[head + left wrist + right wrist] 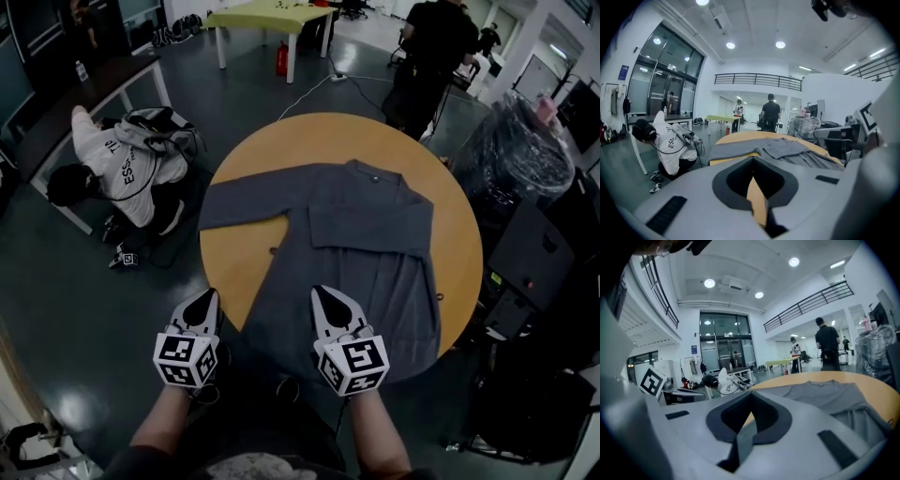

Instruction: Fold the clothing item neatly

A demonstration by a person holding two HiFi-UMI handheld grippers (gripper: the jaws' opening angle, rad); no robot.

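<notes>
A grey long-sleeved garment (366, 234) lies spread flat on the round wooden table (253, 253). Its collar is at the far side, one sleeve stretches out left, and the hem is toward me. My right gripper (322, 292) hovers over the near hem part, jaws shut; in the right gripper view (751, 397) a grey strip of cloth shows in the slit, and I cannot tell whether it is pinched. My left gripper (204, 298) is shut and sits just off the table's near-left edge, clear of the cloth. In the left gripper view (752, 161) only yellow tabletop (736, 137) shows through the slit, with the garment (783, 147) beyond.
A person in a white top (122, 164) crouches on the floor to the left by a backpack. Another person in black (431, 47) stands beyond the table. A plastic-wrapped stack (520, 150) and dark equipment (534, 253) crowd the right side. A yellow-green table (272, 19) stands far back.
</notes>
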